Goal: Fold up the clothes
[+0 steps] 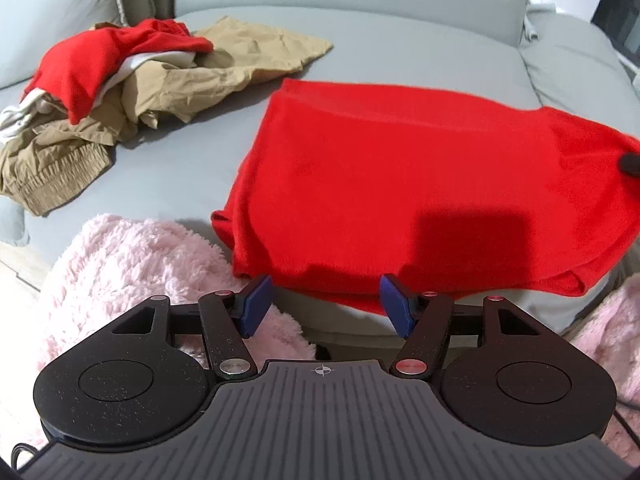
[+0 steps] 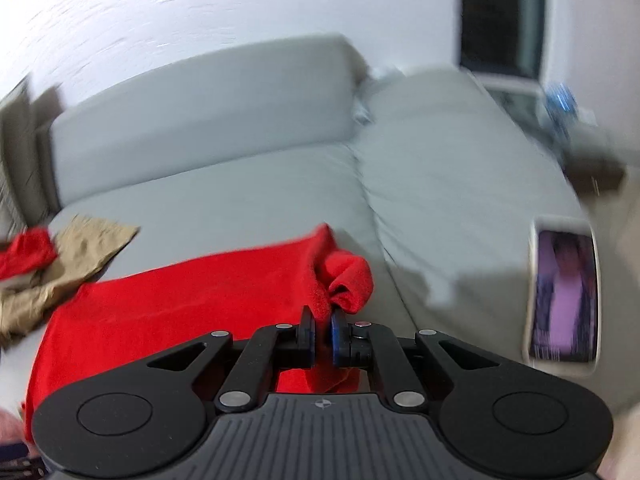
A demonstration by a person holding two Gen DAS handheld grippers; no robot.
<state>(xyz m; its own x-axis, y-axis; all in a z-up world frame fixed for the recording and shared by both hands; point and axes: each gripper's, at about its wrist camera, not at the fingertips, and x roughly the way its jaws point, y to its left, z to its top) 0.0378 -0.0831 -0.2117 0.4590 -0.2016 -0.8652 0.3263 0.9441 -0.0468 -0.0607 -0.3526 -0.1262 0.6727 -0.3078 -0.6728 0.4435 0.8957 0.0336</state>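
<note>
A red garment [image 1: 420, 168] lies partly folded on the grey sofa seat [image 1: 188, 168]. My left gripper [image 1: 324, 304] hovers open just in front of the garment's near edge, with nothing between its blue pads [image 1: 256, 304]. In the right wrist view my right gripper [image 2: 322, 334] is shut on the right edge of the red garment [image 2: 180, 312], and a bunched fold [image 2: 350, 280] rises just beyond the jaws. From the left wrist view a dark tip of the right gripper [image 1: 629, 163] shows at the garment's right corner.
A heap of clothes lies at the back left of the sofa: tan trousers [image 1: 192, 80] with a second red piece [image 1: 104, 60] on top. Pink fluffy fabric [image 1: 132, 272] is close under my left gripper. A white-framed screen [image 2: 564, 292] rests at the sofa's right end.
</note>
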